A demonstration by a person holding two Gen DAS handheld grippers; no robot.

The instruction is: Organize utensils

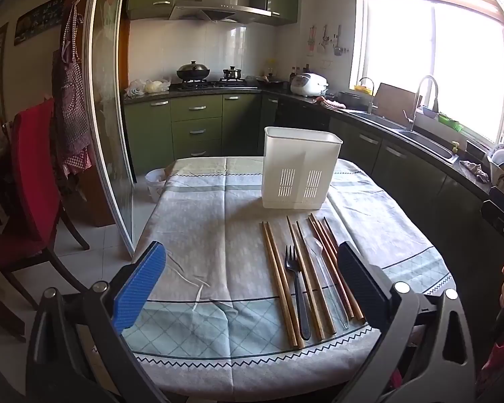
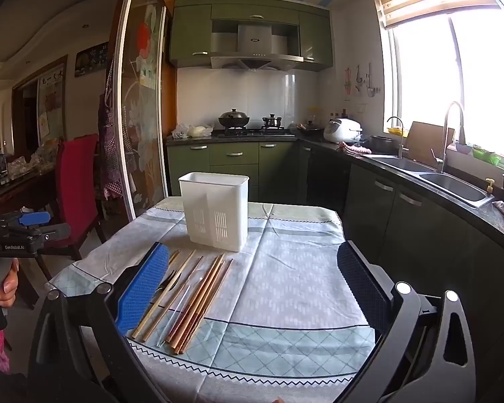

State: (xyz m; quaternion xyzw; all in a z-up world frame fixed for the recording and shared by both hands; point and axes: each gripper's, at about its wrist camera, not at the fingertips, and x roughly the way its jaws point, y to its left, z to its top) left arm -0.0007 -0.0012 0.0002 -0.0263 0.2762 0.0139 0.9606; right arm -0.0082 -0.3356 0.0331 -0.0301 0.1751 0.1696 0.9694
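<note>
Looking down at your table (image 1: 198, 235), you've got one white plastic holder (image 1: 300, 168) standing upright toward the far end, a tall boxy thing with rounded corners and two panels of vertical slots low on its front wall. It looks split into two compartments.

Just in front of it, apart from it, lies a row of utensils running lengthwise toward you. I count roughly nine or ten wooden chopsticks (image 1: 279, 282); they overlap on the right side, so I can't give you an exact number. They're thin straight sticks: pale wood on the left, darker reddish-brown ones (image 1: 332, 262) on the right. There's one black plastic fork (image 1: 297, 288) with its tines pointing away from you, tucked between the pale sticks. One clear, see-through utensil (image 1: 326, 278) lies among them too, though I can't tell what kind.

The tablecloth (image 2: 285, 288) is soft, a bit wrinkled, grey-white with a teal diamond border and zigzag trim.

Your left gripper (image 1: 252, 268) hangs over the near edge with its jaws spread wide and nothing clamped; the utensils lie on the cloth between its fingers, toward the black one. Your right gripper (image 2: 252, 275) is likewise spread wide and holding nothing. Each has one blue ribbed pad (image 1: 141, 288) and one black textured pad (image 1: 363, 285).
</note>
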